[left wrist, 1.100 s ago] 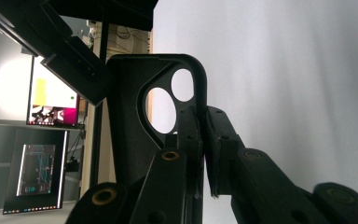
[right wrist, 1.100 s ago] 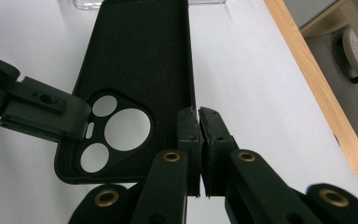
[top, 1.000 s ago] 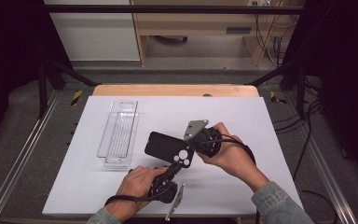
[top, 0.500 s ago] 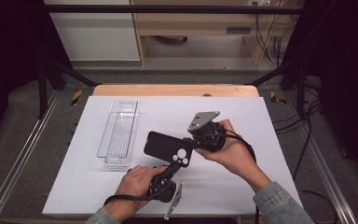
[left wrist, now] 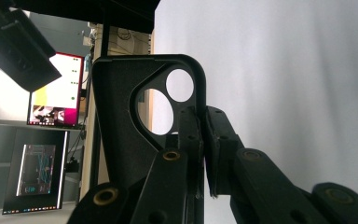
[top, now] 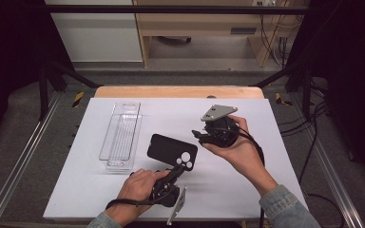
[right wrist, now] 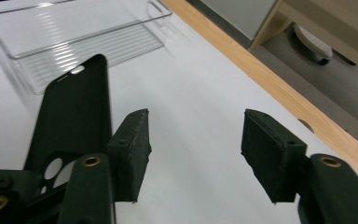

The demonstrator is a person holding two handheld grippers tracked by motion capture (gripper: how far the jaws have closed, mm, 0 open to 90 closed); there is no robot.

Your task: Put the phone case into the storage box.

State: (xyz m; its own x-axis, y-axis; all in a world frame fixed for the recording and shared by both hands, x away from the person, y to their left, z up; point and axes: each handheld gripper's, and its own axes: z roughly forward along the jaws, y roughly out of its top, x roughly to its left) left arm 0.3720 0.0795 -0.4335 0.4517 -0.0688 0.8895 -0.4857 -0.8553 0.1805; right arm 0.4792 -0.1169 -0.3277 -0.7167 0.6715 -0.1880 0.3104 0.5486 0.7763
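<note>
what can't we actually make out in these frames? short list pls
- Phone case: its far end runs behind the left gripper jaws in the left gripper view, and its lower part is cut off by the bottom edge.
- Clear tray: contents unreadable in the high view, too small and transparent; the right gripper view cuts it off at the top edge.
- Right gripper: in the high view the hand covers its jaws.

At six o'clock, the left hand (top: pixel 138 190) clamps the left black two-jaw gripper (left wrist: pixel 200 140) onto a black plastic phone case (top: pixel 171 150). Toward three o'clock, the right black two-jaw gripper (right wrist: pixel 193 154) gapes wide, raised.
</note>
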